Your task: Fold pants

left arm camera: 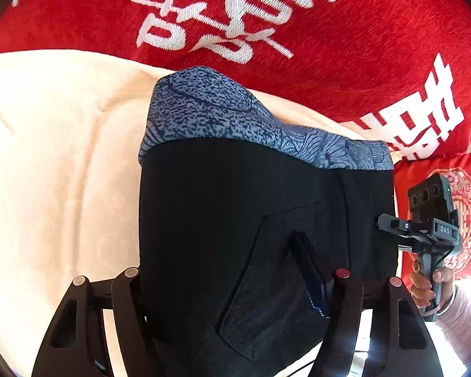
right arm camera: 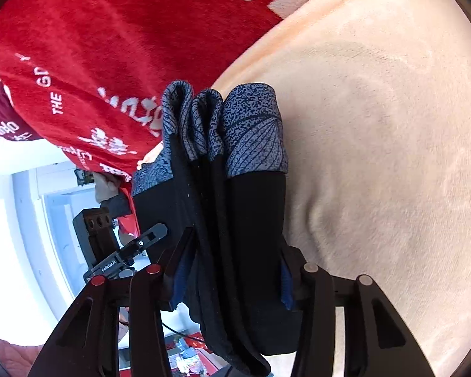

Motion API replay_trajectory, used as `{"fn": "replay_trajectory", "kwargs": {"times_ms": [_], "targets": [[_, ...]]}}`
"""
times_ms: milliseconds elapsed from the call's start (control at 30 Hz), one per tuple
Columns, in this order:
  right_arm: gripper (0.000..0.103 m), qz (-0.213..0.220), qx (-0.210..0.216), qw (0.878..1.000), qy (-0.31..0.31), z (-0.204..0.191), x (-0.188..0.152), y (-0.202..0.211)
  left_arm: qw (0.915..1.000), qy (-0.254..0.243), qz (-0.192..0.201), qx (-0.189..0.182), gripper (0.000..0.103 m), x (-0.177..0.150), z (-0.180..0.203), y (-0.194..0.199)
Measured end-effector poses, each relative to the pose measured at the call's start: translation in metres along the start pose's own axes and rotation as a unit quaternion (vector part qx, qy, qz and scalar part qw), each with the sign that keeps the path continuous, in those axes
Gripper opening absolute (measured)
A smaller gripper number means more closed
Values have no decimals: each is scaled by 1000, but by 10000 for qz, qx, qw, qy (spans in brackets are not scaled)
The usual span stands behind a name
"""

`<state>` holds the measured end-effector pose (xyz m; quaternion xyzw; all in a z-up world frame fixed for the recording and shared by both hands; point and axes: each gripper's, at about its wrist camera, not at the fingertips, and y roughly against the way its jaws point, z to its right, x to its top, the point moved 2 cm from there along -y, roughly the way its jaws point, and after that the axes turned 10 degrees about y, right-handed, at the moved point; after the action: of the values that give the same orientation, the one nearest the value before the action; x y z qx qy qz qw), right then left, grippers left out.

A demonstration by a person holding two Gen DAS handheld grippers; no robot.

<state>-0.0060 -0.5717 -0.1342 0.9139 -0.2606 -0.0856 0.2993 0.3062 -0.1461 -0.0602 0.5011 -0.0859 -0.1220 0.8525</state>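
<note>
The black pants [left arm camera: 235, 213] with a blue speckled band [left arm camera: 210, 110] are folded into a thick stack over a cream blanket [left arm camera: 53, 163]. My left gripper [left arm camera: 235, 276] is shut on the near edge of the stack, the cloth filling the gap between its fingers. My right gripper [right arm camera: 232, 270] is shut on the pants [right arm camera: 251, 220] at their side, several folded layers with speckled ends [right arm camera: 251, 132] bunched between its fingers. It also shows in the left wrist view [left arm camera: 389, 223] at the stack's right edge.
A red blanket [left arm camera: 298, 47] with white lettering lies behind the pants and also shows in the right wrist view [right arm camera: 94, 47]. A red patterned cushion [left arm camera: 468, 207] is at the right. A bright room with a doorway [right arm camera: 31, 220] lies beyond the bed edge.
</note>
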Motion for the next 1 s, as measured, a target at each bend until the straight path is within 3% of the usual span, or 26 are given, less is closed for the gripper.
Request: {"fn": "replay_trajectory", "kwargs": {"times_ms": [300, 567, 700, 733, 833, 1000], "targets": [[50, 237, 216, 9994, -109, -43, -56, 8, 9991, -417, -62, 1, 72, -38, 2, 53], [50, 396, 187, 9978, -497, -55, -119, -29, 9994, -299, -141, 107, 72, -70, -48, 68], [58, 196, -479, 9963, -681, -35, -131, -52, 9965, -251, -138, 785, 72, -78, -85, 47], [61, 180, -630, 9955, -689, -33, -132, -55, 9956, -257, -115, 899, 80, -80, -92, 43], [74, 298, -1027, 9921, -649, -36, -134, -52, 9956, -231, 57, 901, 85, -83, -106, 50], [74, 470, -1999, 9769, -583, -49, -143, -26, 9906, -455, 274, 1263, 85, -87, -105, 73]]}}
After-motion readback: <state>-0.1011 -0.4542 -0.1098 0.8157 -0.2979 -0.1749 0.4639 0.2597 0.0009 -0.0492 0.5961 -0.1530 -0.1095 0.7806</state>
